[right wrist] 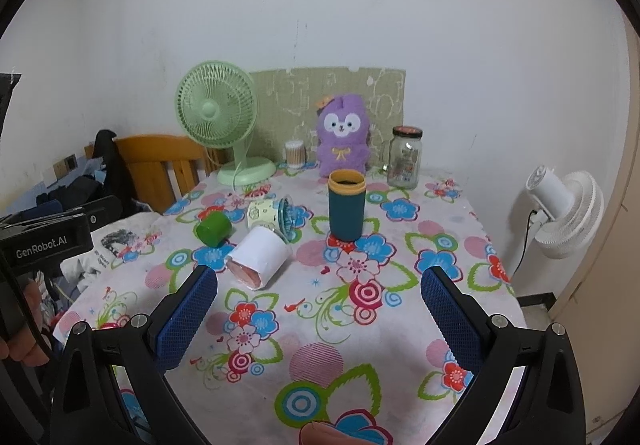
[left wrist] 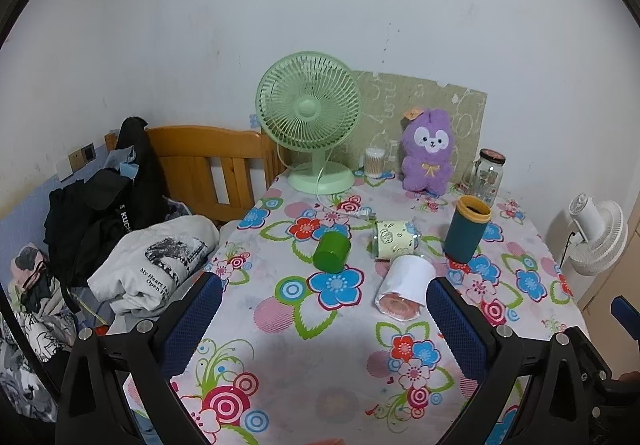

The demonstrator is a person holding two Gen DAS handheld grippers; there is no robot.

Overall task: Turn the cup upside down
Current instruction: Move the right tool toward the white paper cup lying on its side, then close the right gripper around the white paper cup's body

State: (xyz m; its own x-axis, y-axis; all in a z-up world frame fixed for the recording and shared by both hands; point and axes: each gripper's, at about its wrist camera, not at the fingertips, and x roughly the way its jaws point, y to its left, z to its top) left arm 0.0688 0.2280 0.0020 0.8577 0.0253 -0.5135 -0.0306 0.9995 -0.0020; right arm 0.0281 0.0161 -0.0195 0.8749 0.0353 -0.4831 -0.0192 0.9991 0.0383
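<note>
- The teal cup (right wrist: 346,205) with the yellow rim is standing upright, mouth up, on the floral tablecloth (right wrist: 320,325), out in the middle of the table and well ahead of both tools
- The right gripper (right wrist: 319,315) is hovering low over the cloth with its blue pads spread wide, gripping nothing
- The left gripper (left wrist: 325,325) is doing the same on its side, fingers splayed wide and empty
- Three more cups are lying on their sides just left of the teal one: a green cup (right wrist: 214,229), a white cup (right wrist: 260,257) and a patterned cup (right wrist: 264,216)
- The teal cup is looking like rigid, light plastic, probably empty, though its dark inside is not letting me confirm that
- Its smooth wall may be slippery, so a firm squeeze across the mid-body, below the yellow rim, is looking like the best hold for turning it over
- The white cup is sitting near the approach line, so I am judging a bump there as the main risk
</note>
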